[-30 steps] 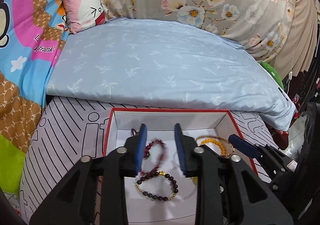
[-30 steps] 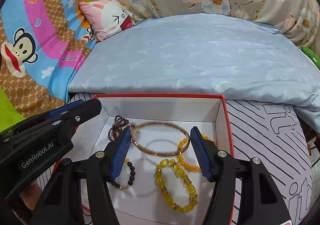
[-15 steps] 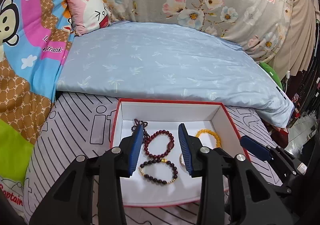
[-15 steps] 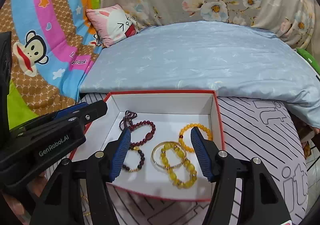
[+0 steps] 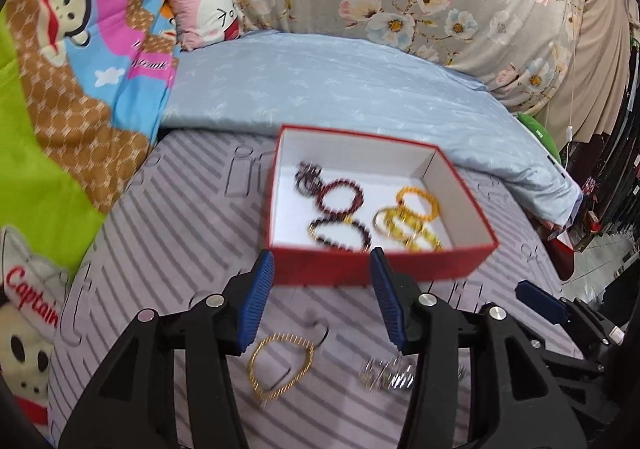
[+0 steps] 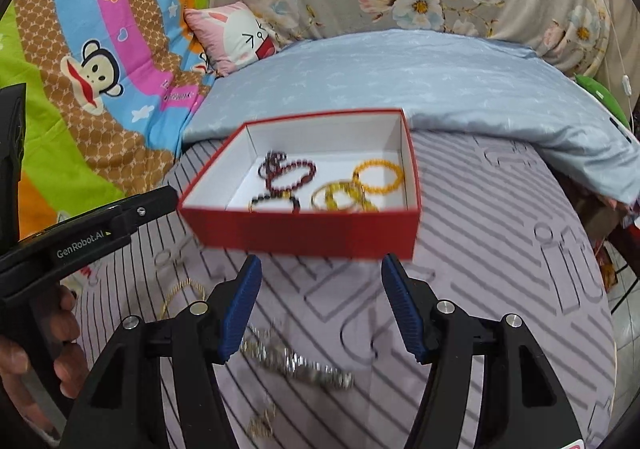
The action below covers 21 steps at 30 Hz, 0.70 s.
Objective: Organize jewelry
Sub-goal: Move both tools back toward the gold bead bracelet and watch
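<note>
From the left wrist, the left gripper [image 5: 322,297] hangs empty, jaws opening, over a gold chain bracelet [image 5: 280,365] lying on the striped bedsheet [image 5: 168,249] short of the red box [image 5: 360,269]; it looks light and limp, best pinched across one strand. From the right wrist, the right gripper [image 6: 320,305] stands spread and empty above a silver metal-link bracelet [image 6: 300,363], probably slippery and floppy.
</note>
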{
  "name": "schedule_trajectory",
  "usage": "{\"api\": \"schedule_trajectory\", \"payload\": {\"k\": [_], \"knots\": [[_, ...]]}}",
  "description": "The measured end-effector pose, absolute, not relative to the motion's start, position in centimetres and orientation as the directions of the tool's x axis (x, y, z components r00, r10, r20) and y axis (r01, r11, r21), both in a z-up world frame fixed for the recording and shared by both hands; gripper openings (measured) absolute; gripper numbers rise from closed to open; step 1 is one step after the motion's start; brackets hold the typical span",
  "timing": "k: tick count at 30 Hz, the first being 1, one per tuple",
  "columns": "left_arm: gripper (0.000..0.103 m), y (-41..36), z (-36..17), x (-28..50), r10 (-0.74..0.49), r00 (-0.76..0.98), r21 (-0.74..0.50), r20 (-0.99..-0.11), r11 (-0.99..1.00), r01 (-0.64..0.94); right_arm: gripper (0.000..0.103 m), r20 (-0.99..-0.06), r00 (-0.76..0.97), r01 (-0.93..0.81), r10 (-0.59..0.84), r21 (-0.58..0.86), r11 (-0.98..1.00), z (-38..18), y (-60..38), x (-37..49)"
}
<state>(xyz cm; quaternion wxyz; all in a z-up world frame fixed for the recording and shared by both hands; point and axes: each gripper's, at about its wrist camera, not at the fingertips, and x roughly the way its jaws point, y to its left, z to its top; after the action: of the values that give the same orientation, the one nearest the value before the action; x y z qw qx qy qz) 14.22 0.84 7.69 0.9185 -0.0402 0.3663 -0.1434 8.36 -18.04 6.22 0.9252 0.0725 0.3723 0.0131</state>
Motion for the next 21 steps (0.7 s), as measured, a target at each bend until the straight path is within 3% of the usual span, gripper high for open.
{"api": "schedule_trajectory", "payload": {"k": [11, 21], "knots": [[0.047, 4.0, 1.8, 9.3, -0.224, 0.636, -0.157, -0.739, 0.974, 0.161, 0.06, -0.743, 0.663, 0.033, 0.089, 0.148, 0.988, 2.2, -16.9, 2.1], [0.046, 3.8, 0.5, 10.1, -0.174, 0.635, -0.124, -0.753, 0.985, 0.122, 0.06, -0.766, 0.632, 0.032, 0.115, 0.175, 0.984, 0.4, -16.3, 0.8]]}}
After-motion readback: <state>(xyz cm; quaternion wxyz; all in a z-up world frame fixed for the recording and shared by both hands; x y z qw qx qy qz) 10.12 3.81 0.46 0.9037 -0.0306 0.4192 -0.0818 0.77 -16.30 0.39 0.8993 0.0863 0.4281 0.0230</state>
